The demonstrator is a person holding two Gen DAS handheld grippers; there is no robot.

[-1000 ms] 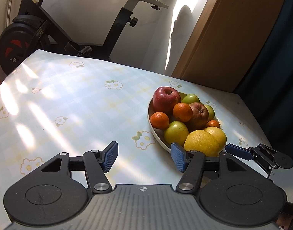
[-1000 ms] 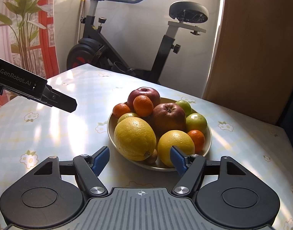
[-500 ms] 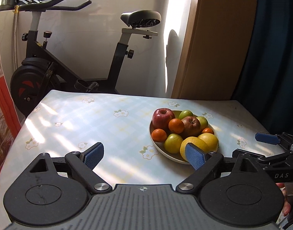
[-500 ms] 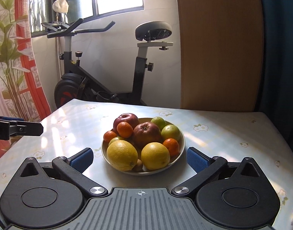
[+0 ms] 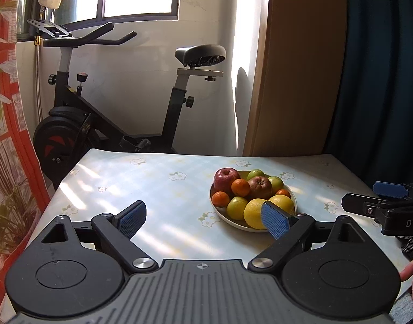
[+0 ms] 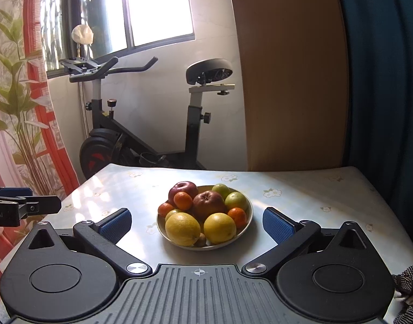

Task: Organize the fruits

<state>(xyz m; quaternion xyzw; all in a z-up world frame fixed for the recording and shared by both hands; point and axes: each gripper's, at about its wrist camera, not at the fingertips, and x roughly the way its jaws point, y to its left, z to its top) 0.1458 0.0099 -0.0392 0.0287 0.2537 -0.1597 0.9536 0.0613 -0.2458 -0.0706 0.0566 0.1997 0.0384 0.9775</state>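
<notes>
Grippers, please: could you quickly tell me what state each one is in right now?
Left gripper: open, holding nothing; its jaws have just been opening.
Right gripper: open, holding nothing; its jaws have just been opening.

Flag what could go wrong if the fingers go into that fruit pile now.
1. The fruit is heaped: the small orange rests on top against the red apple, so pulling a lower fruit could send it rolling off the plate.
2. The front lemon looks wide and smooth and might slip from the right gripper.
</notes>
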